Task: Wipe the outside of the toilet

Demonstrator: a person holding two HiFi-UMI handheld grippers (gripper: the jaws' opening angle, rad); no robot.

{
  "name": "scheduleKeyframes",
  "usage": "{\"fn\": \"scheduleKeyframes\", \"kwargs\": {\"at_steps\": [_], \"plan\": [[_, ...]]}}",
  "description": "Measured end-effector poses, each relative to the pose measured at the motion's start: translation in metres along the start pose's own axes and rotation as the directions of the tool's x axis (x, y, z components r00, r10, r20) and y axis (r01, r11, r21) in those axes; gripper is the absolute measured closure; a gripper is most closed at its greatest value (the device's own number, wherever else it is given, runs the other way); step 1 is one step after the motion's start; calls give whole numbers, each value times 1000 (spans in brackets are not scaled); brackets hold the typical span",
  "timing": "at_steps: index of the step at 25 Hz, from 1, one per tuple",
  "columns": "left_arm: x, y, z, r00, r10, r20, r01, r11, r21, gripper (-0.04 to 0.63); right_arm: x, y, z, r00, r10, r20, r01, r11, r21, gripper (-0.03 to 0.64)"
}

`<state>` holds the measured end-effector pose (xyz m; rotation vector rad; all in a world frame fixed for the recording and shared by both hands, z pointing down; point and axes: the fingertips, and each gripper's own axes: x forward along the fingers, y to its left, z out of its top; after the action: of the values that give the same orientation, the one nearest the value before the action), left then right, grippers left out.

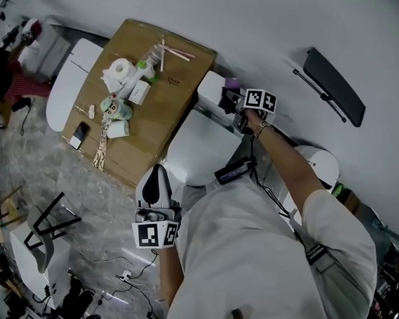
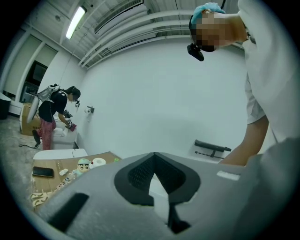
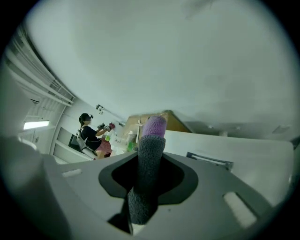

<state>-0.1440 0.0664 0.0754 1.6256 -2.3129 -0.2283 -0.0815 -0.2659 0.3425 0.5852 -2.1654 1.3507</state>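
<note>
The white toilet (image 1: 198, 148) stands with its lid down against the wall, its tank (image 1: 212, 88) behind it. My right gripper (image 1: 233, 99) is over the tank top, shut on a grey and purple cloth (image 1: 231, 84). In the right gripper view the cloth (image 3: 149, 159) sticks up between the jaws of my right gripper (image 3: 151, 138), with the tank (image 3: 229, 147) just beyond. My left gripper (image 1: 158, 170) hovers by the bowl's front left. In the left gripper view the left gripper (image 2: 154, 157) points upward, its tips together, holding nothing.
A cardboard box (image 1: 177, 78) left of the toilet carries a tissue roll (image 1: 120, 68), bottles and a phone (image 1: 80, 131). Another white toilet (image 1: 67, 82) lies beyond it. A black folding bar (image 1: 334, 85) is on the wall. Cables (image 1: 118, 276) run over the floor. Another person (image 2: 56, 112) works far off.
</note>
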Motion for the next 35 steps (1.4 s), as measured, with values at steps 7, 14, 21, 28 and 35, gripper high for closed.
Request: {"fn": "scheduleKeyframes", "kwargs": {"at_steps": [7,14,21,28,35], "plan": [[-33,37,0,996,88,-23,-88,996,7,591,71,24,-27,991,-88,-100,82,995,-65,511],[-70,90,0,992,119,-38,-119,993,7,591,99,12,-42,978,-203,-46,204,979,13,511],[-61,120,-5,998,29,-57,-27,999,22,591,88,-9,-54,976,-219,3,217,971,102,511],[-29,105,-6,993,-108,-56,110,993,35,591,47,-41,-80,956,-292,-34,294,954,56,511],[3,56,-8,970,-233,-69,236,971,47,591,-6,-80,-89,966,-259,15,255,956,149,511]]}}
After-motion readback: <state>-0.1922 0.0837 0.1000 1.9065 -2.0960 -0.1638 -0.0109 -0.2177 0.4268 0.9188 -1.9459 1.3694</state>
